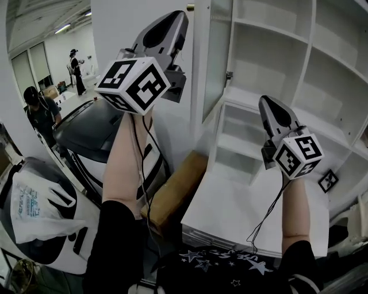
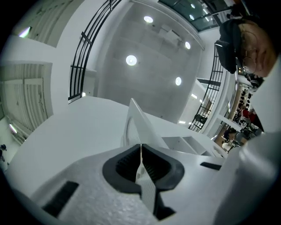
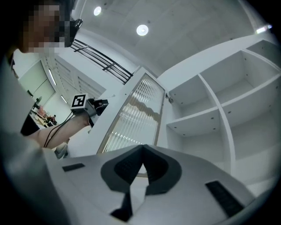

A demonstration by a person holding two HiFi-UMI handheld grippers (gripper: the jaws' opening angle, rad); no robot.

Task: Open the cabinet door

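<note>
Left gripper (image 1: 178, 20) before white cabinet shelves (image 1: 276, 63)

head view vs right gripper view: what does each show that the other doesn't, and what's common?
Head view only: a brown cardboard box, a white plastic bag and a black-and-white square marker on the cabinet.

Right gripper view only: a round ceiling lamp, a black railing, and the right gripper seen along its jaws, tips together.

Both: the ribbed-glass cabinet door standing open, the white cabinet shelves, and the left gripper held up near the door's edge.
</note>
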